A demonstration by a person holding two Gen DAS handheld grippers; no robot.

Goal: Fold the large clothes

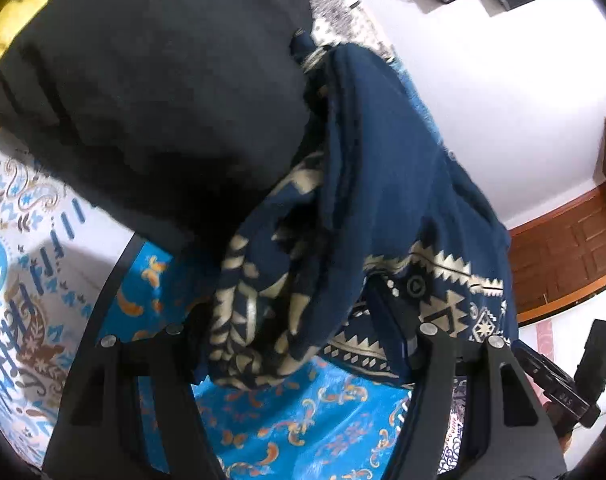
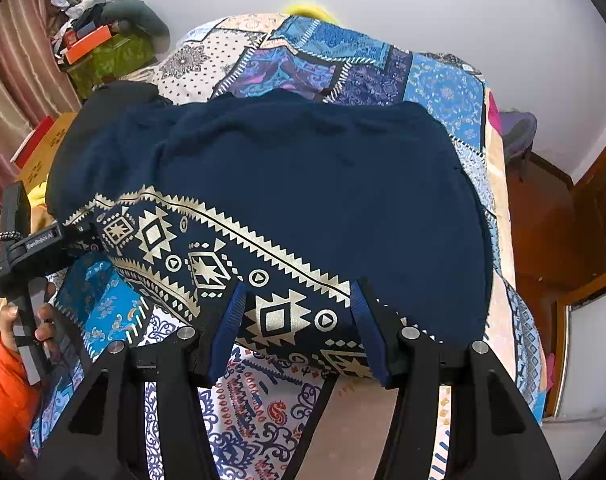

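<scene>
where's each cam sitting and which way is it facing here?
Left wrist: on the left gripper, facing down into bunched navy patterned cloth; only its fingers show.
Right wrist: on the right gripper, facing down across the bedspread; a hand holds the left gripper.
Shared: the cloth, the bedspread.

The garment [image 2: 323, 184] is matt navy cloth, its border [image 2: 207, 248] printed in shiny gold. The bedspread [image 2: 443, 84] is smooth printed cloth. The gripper arms [image 2: 499, 408] look matt black plastic with bright metal pins [image 2: 410, 333]. The door [image 1: 567, 256] is glossy brown wood.
</scene>
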